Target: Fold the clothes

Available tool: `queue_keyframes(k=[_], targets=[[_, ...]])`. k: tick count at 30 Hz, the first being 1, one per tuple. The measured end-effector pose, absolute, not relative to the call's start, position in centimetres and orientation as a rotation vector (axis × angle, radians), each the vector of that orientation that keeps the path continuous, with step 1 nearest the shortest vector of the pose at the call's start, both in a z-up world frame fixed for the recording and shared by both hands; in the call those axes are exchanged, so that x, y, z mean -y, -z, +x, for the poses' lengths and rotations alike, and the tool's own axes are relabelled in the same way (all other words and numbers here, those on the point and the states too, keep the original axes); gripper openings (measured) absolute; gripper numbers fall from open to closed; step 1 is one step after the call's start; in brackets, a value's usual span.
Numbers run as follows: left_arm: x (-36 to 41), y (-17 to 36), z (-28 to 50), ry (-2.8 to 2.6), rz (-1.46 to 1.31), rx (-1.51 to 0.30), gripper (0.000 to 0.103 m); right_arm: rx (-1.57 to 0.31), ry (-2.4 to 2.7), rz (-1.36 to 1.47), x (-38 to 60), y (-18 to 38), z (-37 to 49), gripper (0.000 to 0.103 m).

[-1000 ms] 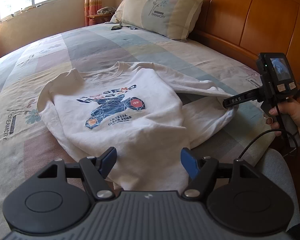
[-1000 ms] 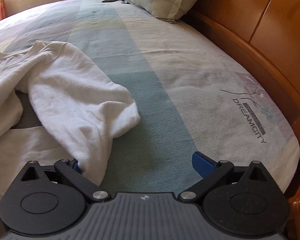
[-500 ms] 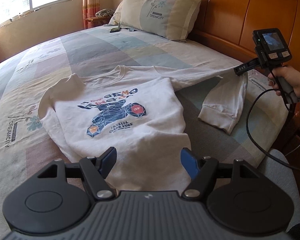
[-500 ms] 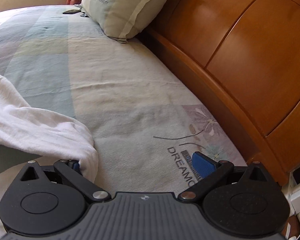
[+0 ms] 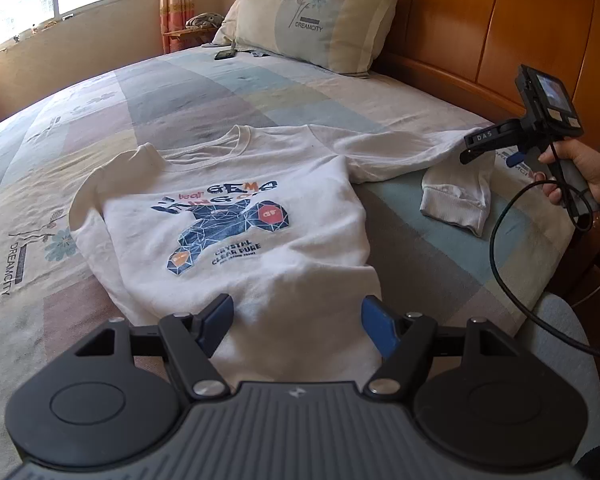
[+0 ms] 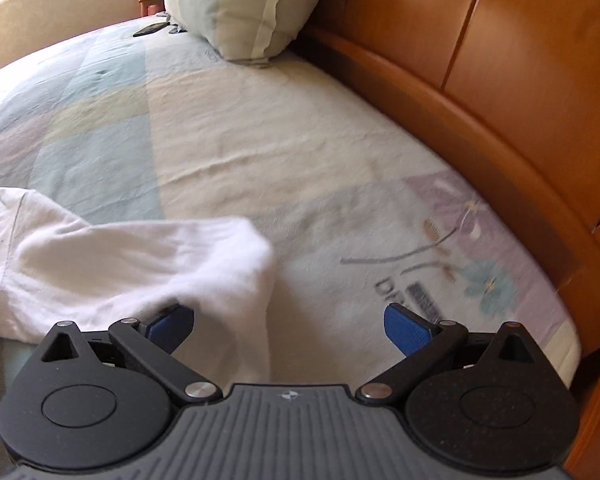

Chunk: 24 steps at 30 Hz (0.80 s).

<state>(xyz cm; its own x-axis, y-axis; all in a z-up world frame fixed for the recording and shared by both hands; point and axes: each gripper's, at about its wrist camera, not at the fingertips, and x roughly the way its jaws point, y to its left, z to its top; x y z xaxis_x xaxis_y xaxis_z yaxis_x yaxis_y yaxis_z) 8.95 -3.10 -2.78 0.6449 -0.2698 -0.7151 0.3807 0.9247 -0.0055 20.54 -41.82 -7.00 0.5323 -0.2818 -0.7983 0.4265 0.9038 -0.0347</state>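
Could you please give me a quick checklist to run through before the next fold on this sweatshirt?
1. Sweatshirt lies print up, its body flat on the bed: ok.
2. Near sleeve laid out straight: not ok, its cuff is doubled back.
3. Right gripper grips that sleeve: not ok, its jaws stand wide apart and the cloth only drapes over one finger.
4. Left gripper open and empty above the hem: ok.
5. Other sleeve spread out: cannot tell, it lies close along the body's edge.
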Motion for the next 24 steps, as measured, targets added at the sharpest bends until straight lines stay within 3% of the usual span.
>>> queue_keyframes(k=[3,6,19,24], targets=[[3.1,2.9,9.1,0.366,0.151,-0.794,0.072,-0.947,0.4,0.292,42.2,9.5,19.1,0.103],[3.1,3.0,9.0,0.365,0.154,-0.796,0.072,-0.91,0.432,0.18,41.2,10.4,18.5,0.103],[3.2,3.0,9.1,0.359,0.161,-0.794,0.072,-0.813,0.538,0.247,46.6,7.6,18.2,0.103],[2.6,2.6,9.0,0.338,0.163,-0.785,0.072,-0.757,0.584,0.134,46.1,5.3,20.2,0.103]])
